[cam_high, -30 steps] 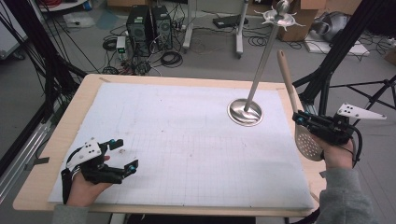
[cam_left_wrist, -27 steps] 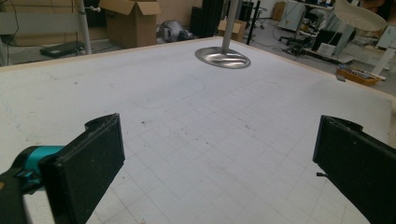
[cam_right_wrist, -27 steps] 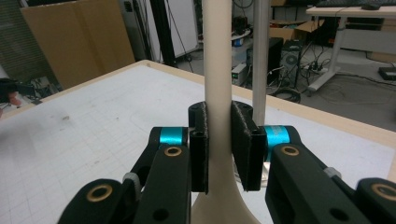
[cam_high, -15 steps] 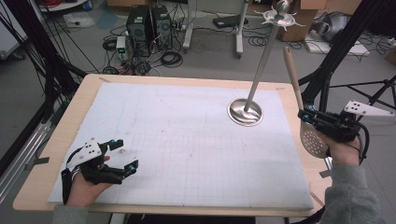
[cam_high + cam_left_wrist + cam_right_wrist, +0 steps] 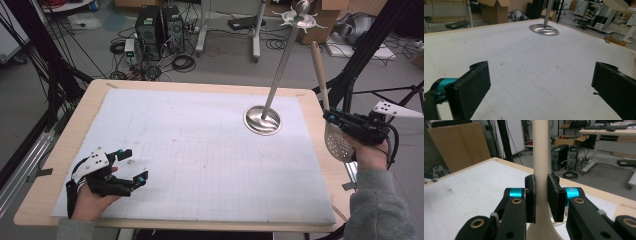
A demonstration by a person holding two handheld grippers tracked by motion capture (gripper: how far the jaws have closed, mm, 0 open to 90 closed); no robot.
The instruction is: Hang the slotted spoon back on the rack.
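The right hand-held gripper [image 5: 334,119] is clenched on the handle of a pale slotted spoon [image 5: 336,141], carrying it upright beside the right edge of the counter [image 5: 60,150]; the perforated bowl hangs below the jaws and the handle points up. In the right gripper view the pads [image 5: 554,195] press the handle [image 5: 541,157] from both sides. The step in hand looks like bringing the spoon toward the metal stand [image 5: 262,119] with hooks at its top [image 5: 299,19], probably to hang it there; the next move would call for lifting the handle's end up to a hook while keeping the spoon steady. The left hand-held gripper [image 5: 130,167] rests released at the counter's near left corner. Compared with a second ago, the spoon has shifted outward past the counter's edge and stands more upright; the left gripper has not moved
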